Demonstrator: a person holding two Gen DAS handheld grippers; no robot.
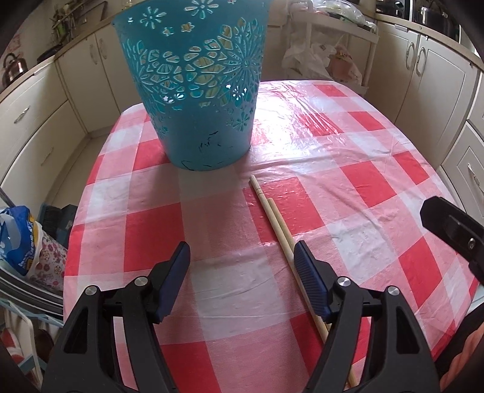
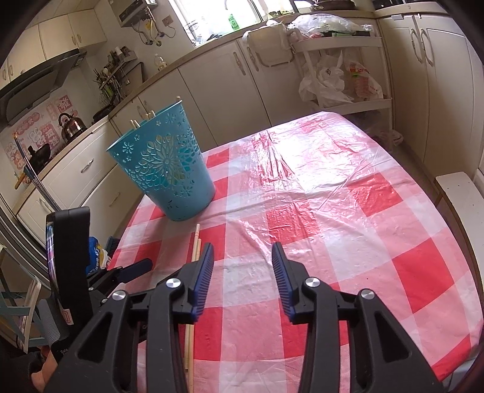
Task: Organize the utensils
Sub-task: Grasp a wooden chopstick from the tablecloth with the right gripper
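obstacle: blue basket (image 2: 163, 169) far left | tablecloth (image 2: 332, 196) right side open

Hardly any writing can be read. In the right wrist view, the pink and white stickers (image 2: 45, 124) on the wall at the left edge of the frame, behind the steel kettle (image 2: 72, 124), carry large Chinese characters, but they are too distorted to make out. The green bottle (image 2: 232, 20) on the windowsill at the top centre shows white lettering that looks like "AXE". The white plastic bag (image 2: 364, 80) on the white trolley shelf at upper right bears red print, too small to read. In the left wrist view, the blue plastic bag (image 1: 18, 238) at lower left has white print, illegible.
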